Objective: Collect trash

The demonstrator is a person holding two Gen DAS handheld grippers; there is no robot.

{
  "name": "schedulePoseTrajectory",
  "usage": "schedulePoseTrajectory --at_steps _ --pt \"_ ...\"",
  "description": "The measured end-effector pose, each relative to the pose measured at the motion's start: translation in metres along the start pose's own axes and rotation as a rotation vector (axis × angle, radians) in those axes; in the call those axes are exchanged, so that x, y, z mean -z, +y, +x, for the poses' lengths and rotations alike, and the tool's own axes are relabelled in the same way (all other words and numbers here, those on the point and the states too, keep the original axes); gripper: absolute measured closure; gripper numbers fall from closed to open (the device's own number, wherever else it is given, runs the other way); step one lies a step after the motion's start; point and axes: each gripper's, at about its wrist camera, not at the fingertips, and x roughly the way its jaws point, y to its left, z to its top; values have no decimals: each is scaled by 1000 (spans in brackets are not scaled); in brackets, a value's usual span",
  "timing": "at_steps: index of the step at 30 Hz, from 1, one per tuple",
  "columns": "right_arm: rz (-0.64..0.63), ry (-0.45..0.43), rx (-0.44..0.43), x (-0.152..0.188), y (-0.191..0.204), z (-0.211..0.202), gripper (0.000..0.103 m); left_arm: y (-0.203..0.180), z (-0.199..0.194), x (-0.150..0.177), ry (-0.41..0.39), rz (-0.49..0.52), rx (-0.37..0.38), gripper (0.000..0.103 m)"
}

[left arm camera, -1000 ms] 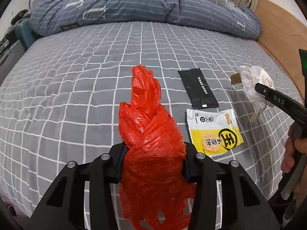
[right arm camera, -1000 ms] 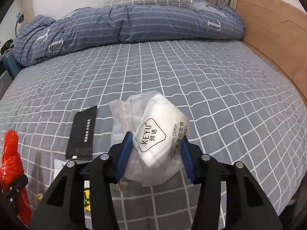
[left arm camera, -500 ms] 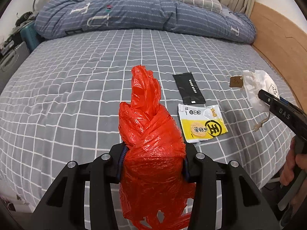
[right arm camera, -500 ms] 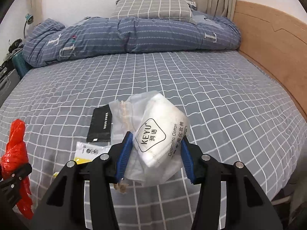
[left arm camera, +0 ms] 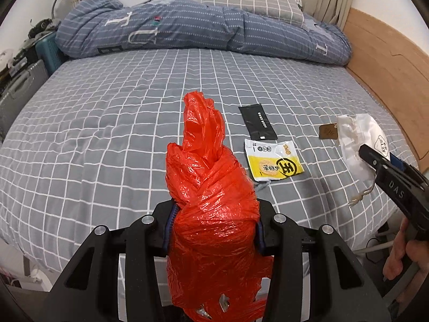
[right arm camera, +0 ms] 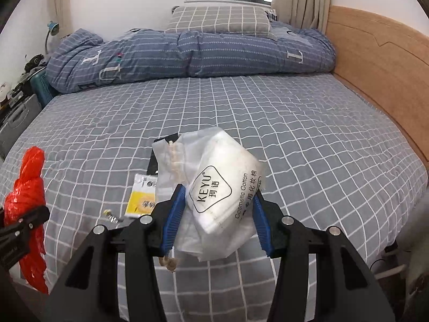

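My left gripper (left arm camera: 213,225) is shut on a crumpled red plastic bag (left arm camera: 209,187), held above the near edge of the bed; the bag (right arm camera: 26,196) also shows at the left of the right wrist view. My right gripper (right arm camera: 218,214) is shut on a clear cotton-pad bag (right arm camera: 219,196) with a white pack inside, seen too at the right as the cotton-pad bag (left arm camera: 359,136). On the grey checked bed (left arm camera: 107,123) lie a yellow snack wrapper (left arm camera: 273,165), a black flat packet (left arm camera: 258,123) and a small brown tag (left arm camera: 327,131).
A blue quilt (right arm camera: 187,53) and a checked pillow (right arm camera: 219,21) are piled at the bed's far end. A wooden headboard (right arm camera: 388,75) runs along the right. Cases and clutter (left arm camera: 18,80) stand left of the bed. A small scrap (right arm camera: 110,216) lies near the wrapper.
Both grippers have drawn back and up from the bed with their loads, so more of the bed and room shows. The grips have not changed.
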Motion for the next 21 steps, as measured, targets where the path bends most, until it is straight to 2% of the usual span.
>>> schedulePoseTrajectory --at_steps 21 --pt "-6 -29 -54 48 32 -76 56 17 -59 44 -23 -4 -6 61"
